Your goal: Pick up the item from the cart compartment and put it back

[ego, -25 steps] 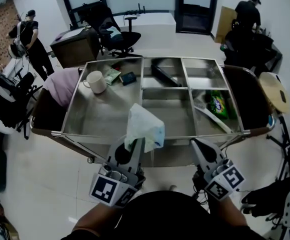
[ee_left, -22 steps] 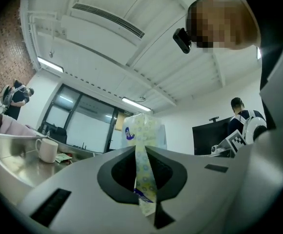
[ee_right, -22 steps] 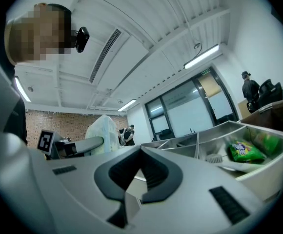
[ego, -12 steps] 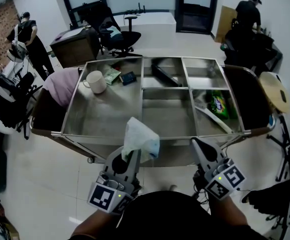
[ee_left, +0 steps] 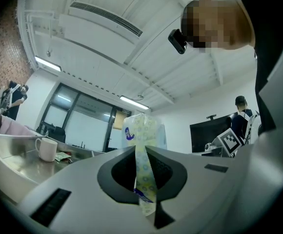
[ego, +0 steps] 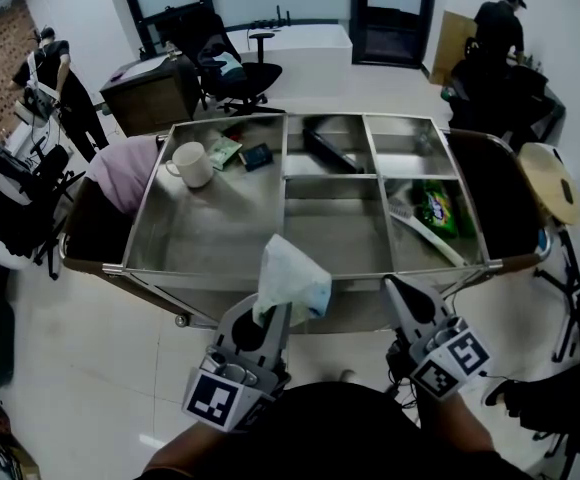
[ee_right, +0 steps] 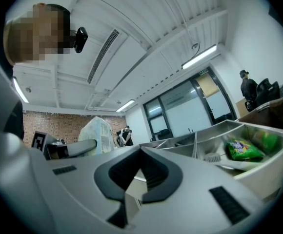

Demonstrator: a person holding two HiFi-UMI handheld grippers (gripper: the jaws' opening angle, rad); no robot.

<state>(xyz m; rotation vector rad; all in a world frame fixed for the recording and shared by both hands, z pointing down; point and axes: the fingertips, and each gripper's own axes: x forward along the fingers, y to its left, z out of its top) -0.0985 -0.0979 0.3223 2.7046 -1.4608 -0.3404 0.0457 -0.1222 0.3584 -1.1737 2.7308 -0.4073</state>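
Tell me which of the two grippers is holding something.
The left gripper: its jaws are shut on the pale plastic pack. The right gripper has its jaws together with nothing between them.

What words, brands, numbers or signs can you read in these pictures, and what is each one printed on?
No text here can be read as words.
Tissue pack: round blue logo, too blurred to read.
Green packet: light print, too blurred to read.
Marker cubes: black-and-white square patterns only, no words or numbers.
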